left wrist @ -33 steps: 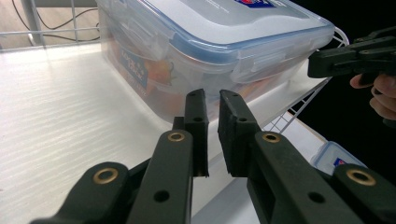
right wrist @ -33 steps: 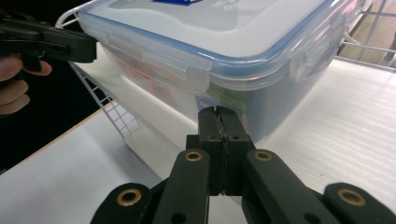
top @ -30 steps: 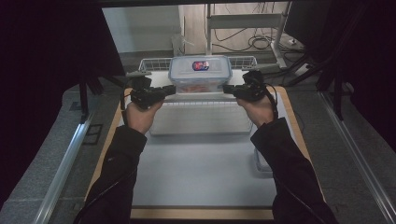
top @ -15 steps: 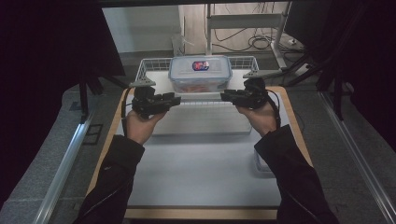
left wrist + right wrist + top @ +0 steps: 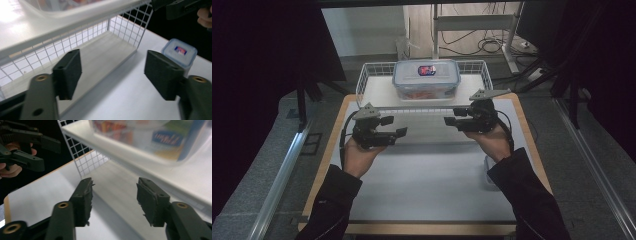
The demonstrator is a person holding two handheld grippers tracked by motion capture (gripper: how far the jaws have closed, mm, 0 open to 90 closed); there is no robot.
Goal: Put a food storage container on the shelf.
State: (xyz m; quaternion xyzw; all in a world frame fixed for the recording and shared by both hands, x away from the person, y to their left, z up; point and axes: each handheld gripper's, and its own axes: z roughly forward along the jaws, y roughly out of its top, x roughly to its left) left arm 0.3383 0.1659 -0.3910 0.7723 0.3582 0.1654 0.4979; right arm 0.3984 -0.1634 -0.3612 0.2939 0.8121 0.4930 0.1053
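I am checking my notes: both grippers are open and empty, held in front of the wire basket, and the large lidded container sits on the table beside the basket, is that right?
One detail is off: the large lidded container sits on top of the wire basket, not on the table beside it, as the high view shows. The left gripper and right gripper are indeed open and empty in front of the basket.

White table (image 5: pixel 432 195), wire rack (image 5: pixel 362 85), small lidded container (image 5: pixel 179 52)

From the high view I get a dim scene: the white table (image 5: pixel 422 200) is evenly lit in the middle of the frame while both sides fall to near black. In my left gripper view, glare washes out the upper left. In my right gripper view, the clear container (image 5: pixel 160 137) along the top is blurred.
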